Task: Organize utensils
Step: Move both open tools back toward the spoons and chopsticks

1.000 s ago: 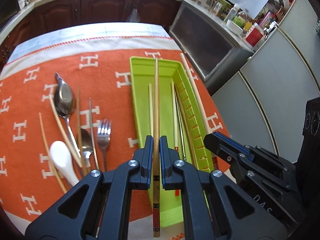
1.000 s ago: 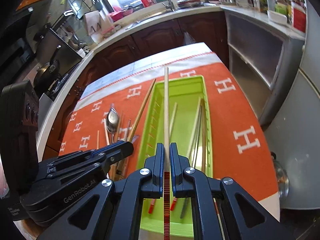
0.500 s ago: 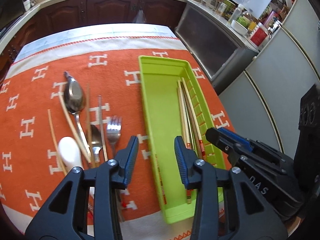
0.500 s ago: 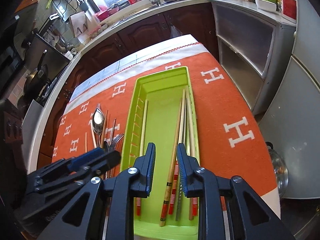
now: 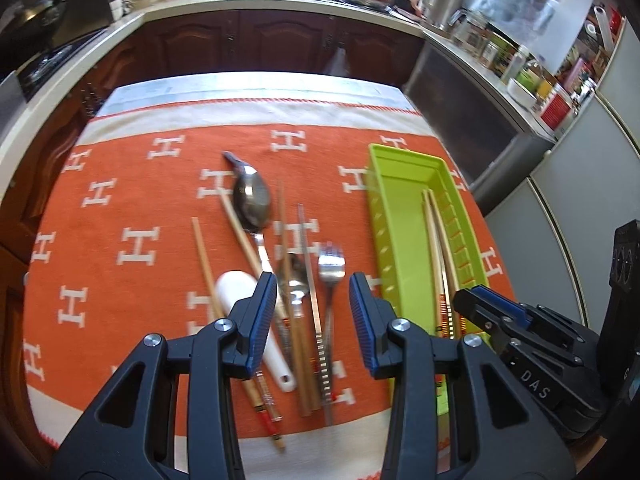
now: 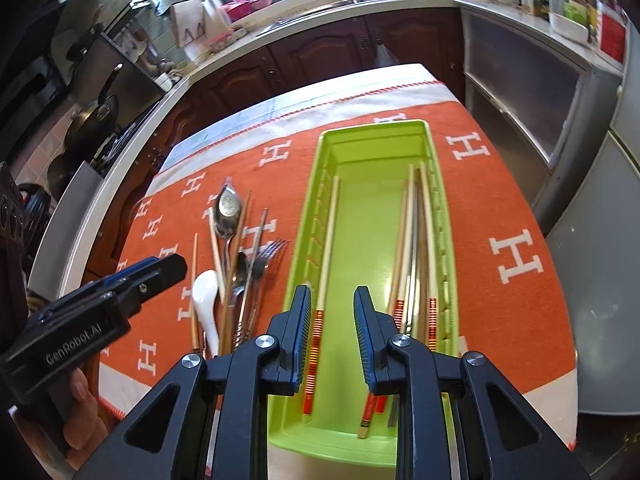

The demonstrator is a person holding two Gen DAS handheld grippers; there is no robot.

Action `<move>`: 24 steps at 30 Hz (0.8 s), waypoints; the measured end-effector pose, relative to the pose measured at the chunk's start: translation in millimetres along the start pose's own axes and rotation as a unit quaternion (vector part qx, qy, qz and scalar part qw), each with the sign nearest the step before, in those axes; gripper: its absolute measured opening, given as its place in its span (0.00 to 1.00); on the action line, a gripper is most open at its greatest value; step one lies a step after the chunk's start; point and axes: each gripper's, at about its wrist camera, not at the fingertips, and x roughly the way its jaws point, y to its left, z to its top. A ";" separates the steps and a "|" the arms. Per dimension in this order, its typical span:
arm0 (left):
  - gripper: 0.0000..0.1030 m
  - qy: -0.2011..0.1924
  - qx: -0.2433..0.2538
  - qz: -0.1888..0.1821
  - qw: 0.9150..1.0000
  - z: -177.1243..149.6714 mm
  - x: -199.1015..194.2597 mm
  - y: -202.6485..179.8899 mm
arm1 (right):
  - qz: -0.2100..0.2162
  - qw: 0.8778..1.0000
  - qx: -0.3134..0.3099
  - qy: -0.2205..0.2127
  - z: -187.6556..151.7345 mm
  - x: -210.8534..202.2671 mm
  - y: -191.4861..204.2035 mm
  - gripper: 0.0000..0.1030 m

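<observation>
Both grippers part-open, empty, jaws having just spread. Left gripper (image 5: pixel 313 312) hangs over loose utensils on the orange cloth (image 5: pixel 132 208): metal spoon (image 5: pixel 252 202), fork (image 5: pixel 331 268), white spoon (image 5: pixel 240 292). Right gripper (image 6: pixel 332 332) above green tray (image 6: pixel 376 148) w/ chopsticks (image 6: pixel 416 240) inside.

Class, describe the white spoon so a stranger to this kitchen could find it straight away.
Start at the orange cloth with white H marks, then look left of the green tray to the loose utensil pile. The white spoon lies at the pile's left edge: the only white, glossy piece among metal cutlery and wooden chopsticks.
</observation>
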 end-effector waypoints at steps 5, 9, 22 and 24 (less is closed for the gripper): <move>0.33 -0.012 -0.009 0.022 1.000 -5.1 -11.9 20.2 | 0.006 1.000 -0.021 -0.001 -1.7 -3.4 18.8 0.22; 0.33 -0.011 -0.020 0.028 0.999 -10.2 -16.6 37.9 | 0.013 0.999 -0.039 -0.001 -1.8 -5.1 33.0 0.22; 0.33 0.030 -0.061 0.036 0.997 -31.8 9.3 75.3 | 0.066 0.994 -0.086 0.017 0.0 4.6 80.8 0.22; 0.33 0.041 -0.062 0.040 0.996 -35.8 19.6 77.1 | 0.069 0.993 -0.091 0.020 -1.0 9.2 84.9 0.22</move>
